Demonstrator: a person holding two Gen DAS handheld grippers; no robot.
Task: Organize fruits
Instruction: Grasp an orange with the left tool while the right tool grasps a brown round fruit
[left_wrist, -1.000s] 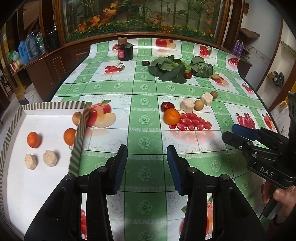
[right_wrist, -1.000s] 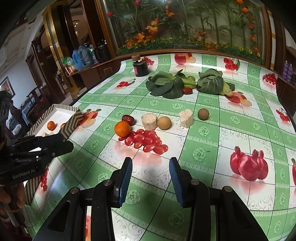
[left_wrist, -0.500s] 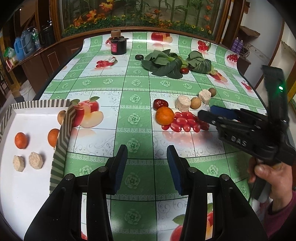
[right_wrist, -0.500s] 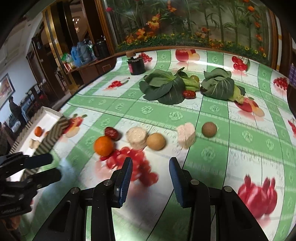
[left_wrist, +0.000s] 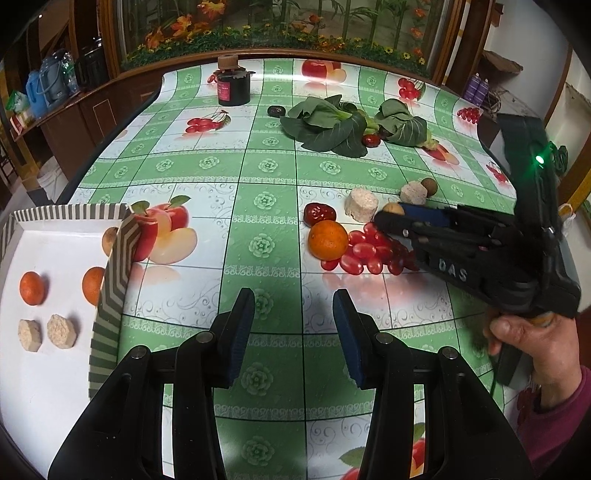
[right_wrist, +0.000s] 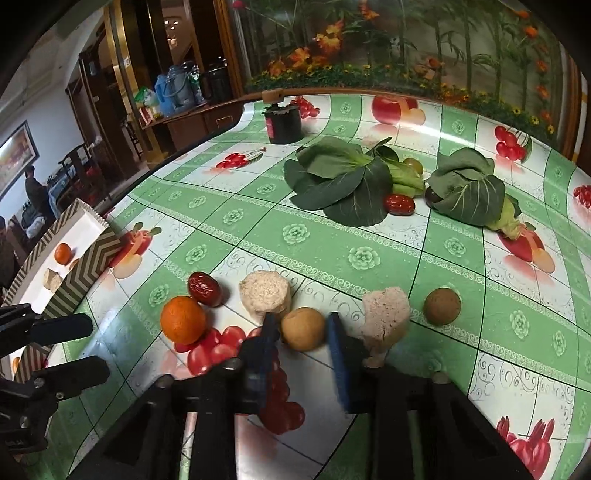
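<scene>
On the fruit-print tablecloth lie an orange (right_wrist: 183, 319), a red date (right_wrist: 205, 289), a bunch of cherry tomatoes (left_wrist: 369, 251), two pale cakes (right_wrist: 265, 296) (right_wrist: 386, 315), a tan round fruit (right_wrist: 303, 328) and a brown one (right_wrist: 442, 306). My right gripper (right_wrist: 301, 332) is open, its fingers on either side of the tan fruit, over the tomatoes. My left gripper (left_wrist: 293, 314) is open and empty above bare cloth. A white tray (left_wrist: 55, 236) at the left holds two oranges (left_wrist: 32, 288) and two cakes (left_wrist: 61, 330).
Leafy greens (right_wrist: 343, 184) with another red date (right_wrist: 399, 204) lie further back. A dark jar (right_wrist: 282, 122) stands near the far edge. A wooden cabinet with a plant display runs behind the table.
My right gripper has moved forward over the cherry tomatoes and now brackets the tan fruit. My left gripper has barely moved.
</scene>
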